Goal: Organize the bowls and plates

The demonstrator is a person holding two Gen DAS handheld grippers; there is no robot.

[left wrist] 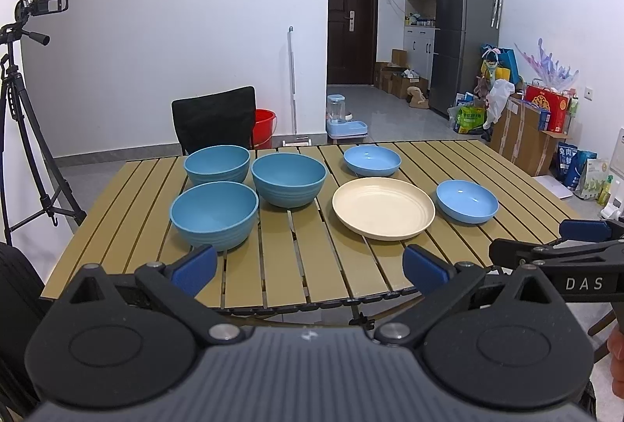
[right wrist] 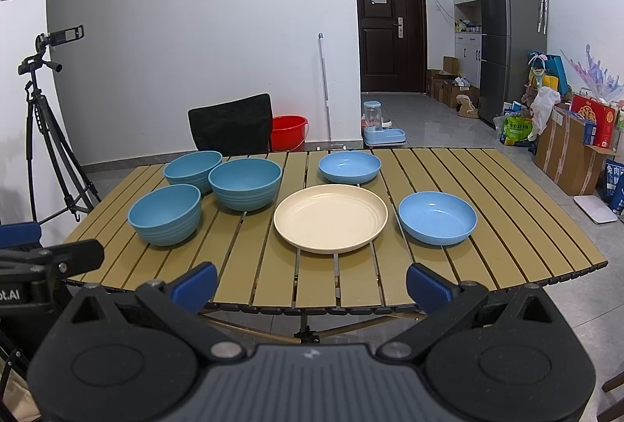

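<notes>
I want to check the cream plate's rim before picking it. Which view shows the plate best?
The right wrist view: the cream plate sits near centre, large, whole rim visible. The left wrist view shows it whole too, but off to the right.

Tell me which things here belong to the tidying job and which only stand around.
For the job:
three deep blue bowls
two shallow blue bowls
cream plate
left claw and right claw, both open

Standing around:
table
black chair
red bucket
tripod with camera
fridge
</notes>
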